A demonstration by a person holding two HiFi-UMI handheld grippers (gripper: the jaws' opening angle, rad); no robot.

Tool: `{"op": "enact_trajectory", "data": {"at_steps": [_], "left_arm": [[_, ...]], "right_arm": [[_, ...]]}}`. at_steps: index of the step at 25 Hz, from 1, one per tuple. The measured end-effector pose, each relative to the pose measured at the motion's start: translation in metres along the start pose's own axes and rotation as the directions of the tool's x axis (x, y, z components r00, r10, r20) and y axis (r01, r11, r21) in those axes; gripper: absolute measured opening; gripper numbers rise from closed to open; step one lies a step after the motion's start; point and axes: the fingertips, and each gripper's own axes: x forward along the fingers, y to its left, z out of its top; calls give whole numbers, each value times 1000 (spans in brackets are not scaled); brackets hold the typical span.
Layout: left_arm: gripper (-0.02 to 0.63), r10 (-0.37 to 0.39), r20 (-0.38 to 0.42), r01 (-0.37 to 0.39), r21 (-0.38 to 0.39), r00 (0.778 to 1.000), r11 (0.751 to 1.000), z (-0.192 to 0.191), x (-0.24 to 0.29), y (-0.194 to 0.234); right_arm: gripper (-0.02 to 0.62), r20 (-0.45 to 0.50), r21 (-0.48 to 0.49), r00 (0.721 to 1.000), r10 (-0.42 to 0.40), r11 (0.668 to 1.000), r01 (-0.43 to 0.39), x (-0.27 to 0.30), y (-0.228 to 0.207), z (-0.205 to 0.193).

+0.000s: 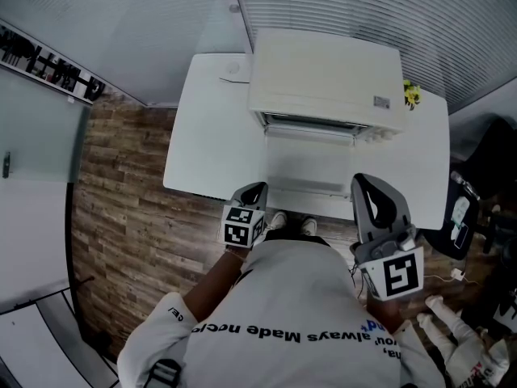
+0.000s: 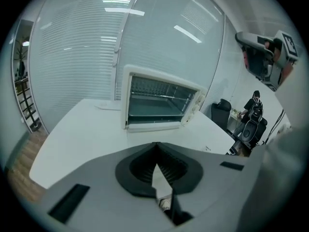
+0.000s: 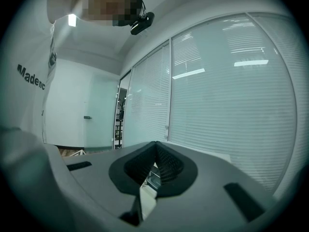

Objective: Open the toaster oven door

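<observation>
Toaster oven door point(image 1: 311, 164) open, left gripper point(image 1: 254, 191) closed

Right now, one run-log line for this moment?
toaster oven door: open | left claw: shut, empty | right claw: shut, empty

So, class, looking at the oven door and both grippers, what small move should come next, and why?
Probably just withdraw and rest: the toaster oven door already lies open, and the left gripper and right gripper are shut, empty, clear of it.
</observation>
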Motion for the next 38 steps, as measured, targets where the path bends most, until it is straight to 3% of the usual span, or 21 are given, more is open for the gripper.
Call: {"op": "enact_trajectory", "data": {"at_steps": [5, 9, 13, 24, 31, 38], "left_arm": [[20, -15, 112, 8, 69, 994, 998, 44, -15, -13], [20, -42, 180, 29, 75, 983, 997, 76, -31, -26], [20, -71, 256, 49, 90, 964, 995, 106, -44, -36], [20, -142, 409, 76, 174, 901, 982, 178, -91, -69], [20, -183, 480, 87, 214, 858, 973, 211, -116, -87], [20, -201, 511, 96, 225, 836, 970, 231, -133, -98]], "right_arm": [[8, -8, -20, 1000, 0, 1000, 0, -6, 1, -4], [8, -23, -21, 1000, -4, 1000, 3, -8, 2, -5], [7, 23, -4, 999, -34, 999, 34, -5, -2, 6], [8, -26, -24, 1000, -11, 1000, 10, -11, -3, -5], [7, -26, -30, 1000, -13, 999, 12, -11, -4, -7], [6, 6, -26, 1000, -25, 999, 25, -7, -4, 6]]}}
